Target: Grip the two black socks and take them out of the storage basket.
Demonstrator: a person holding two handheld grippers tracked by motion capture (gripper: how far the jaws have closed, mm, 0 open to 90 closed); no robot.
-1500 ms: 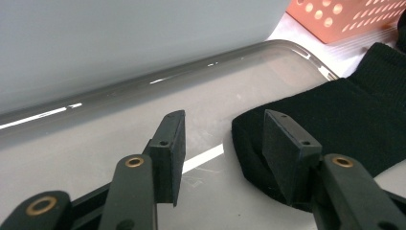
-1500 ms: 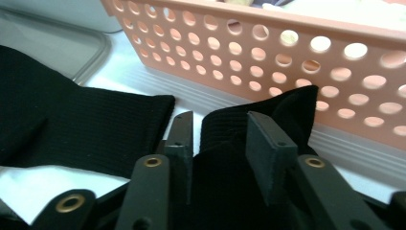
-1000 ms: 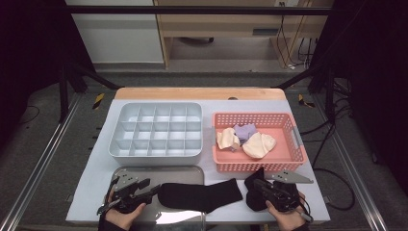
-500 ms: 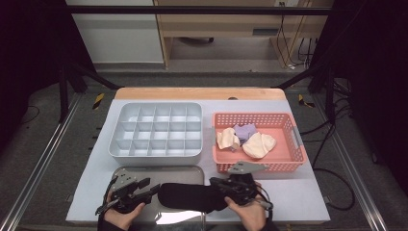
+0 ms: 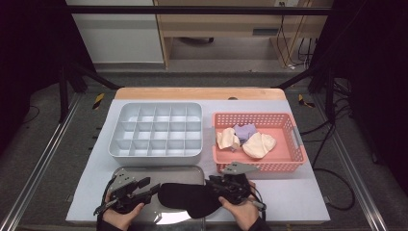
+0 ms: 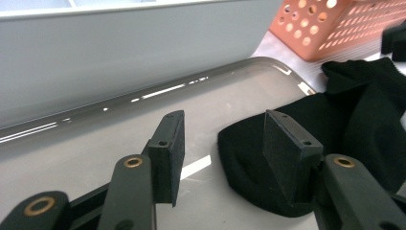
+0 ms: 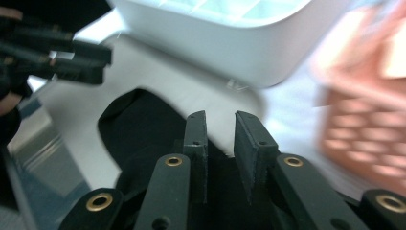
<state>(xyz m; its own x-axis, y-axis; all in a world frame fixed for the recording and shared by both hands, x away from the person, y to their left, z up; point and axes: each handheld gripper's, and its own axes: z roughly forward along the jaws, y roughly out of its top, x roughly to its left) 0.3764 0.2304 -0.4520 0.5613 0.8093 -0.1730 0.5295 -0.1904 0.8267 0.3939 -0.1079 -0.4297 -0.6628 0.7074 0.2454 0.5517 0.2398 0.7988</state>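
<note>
A black sock point(image 5: 187, 197) lies across a shiny metal tray point(image 5: 144, 172) at the table's near edge. My left gripper point(image 5: 154, 188) is at the sock's left end. In the left gripper view it point(image 6: 225, 136) stands open, with the sock's rounded end point(image 6: 249, 158) against the right jaw. My right gripper point(image 5: 212, 185) is at the sock's right end. In the right gripper view its jaws point(image 7: 220, 127) are drawn close with a narrow gap, pinching the sock point(image 7: 139, 134) beneath them.
A grey compartment box point(image 5: 156, 155) stands just behind the tray. To its right is a pink basket point(image 5: 260, 166) holding cream socks point(image 5: 257, 144) and a purple one point(image 5: 245, 131). Bare white mat lies right of the sock.
My right gripper has travelled left from the table's right side to the sock's right end. The left gripper has stayed in place.
</note>
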